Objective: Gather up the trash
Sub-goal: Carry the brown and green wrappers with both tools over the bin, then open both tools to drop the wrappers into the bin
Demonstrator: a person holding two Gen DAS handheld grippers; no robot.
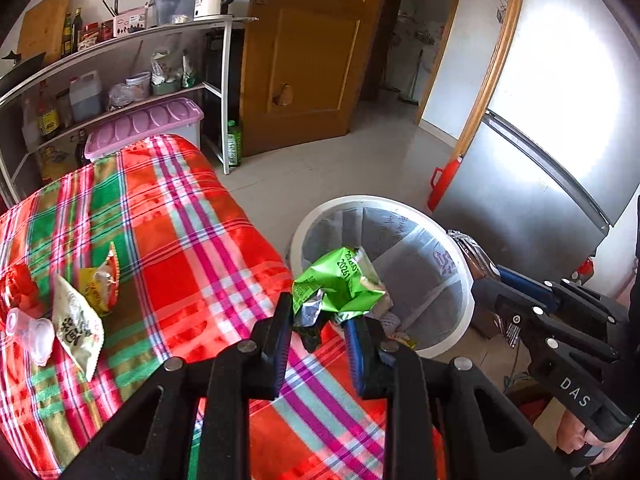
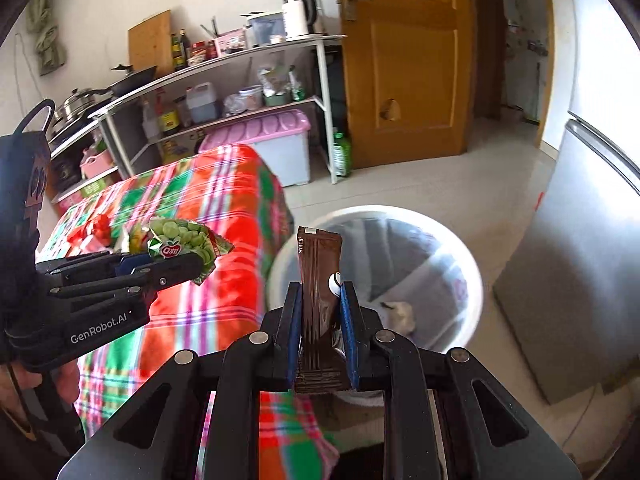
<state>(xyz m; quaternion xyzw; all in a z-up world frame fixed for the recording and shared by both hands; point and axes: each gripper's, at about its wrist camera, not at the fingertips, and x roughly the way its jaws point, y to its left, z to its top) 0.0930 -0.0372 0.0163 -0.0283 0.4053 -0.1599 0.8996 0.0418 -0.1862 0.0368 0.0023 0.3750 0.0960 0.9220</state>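
Black linkages fill the near edge of both views, and our left gripper (image 1: 318,322) pinches a crumpled green wrapper (image 1: 340,280) between its blue pads, its silver inside showing. That wrapper hangs past the right edge of the checked cloth (image 1: 180,232), just at the near left rim of the bin (image 1: 384,204).

Going from the left on the cloth, we see a red packet (image 1: 18,284) at the far left, a clear plastic piece (image 1: 34,330) near it, a white packet (image 1: 76,326) beside that, and a yellow packet (image 1: 98,280) just behind. They lie well apart from the bin.

Further right stands the white bin on the floor, lined with a clear bag, with a few scraps at its bottom.

Our right gripper (image 2: 320,320) is closed on a brown sachet (image 2: 318,276) that stands upright between its pads, near the bin's left rim in its own view. From the left view the same gripper sits at the bin's right side.

Behind are a shelf (image 1: 120,40), a door (image 1: 304,48) and a fridge (image 1: 540,168) at the right.
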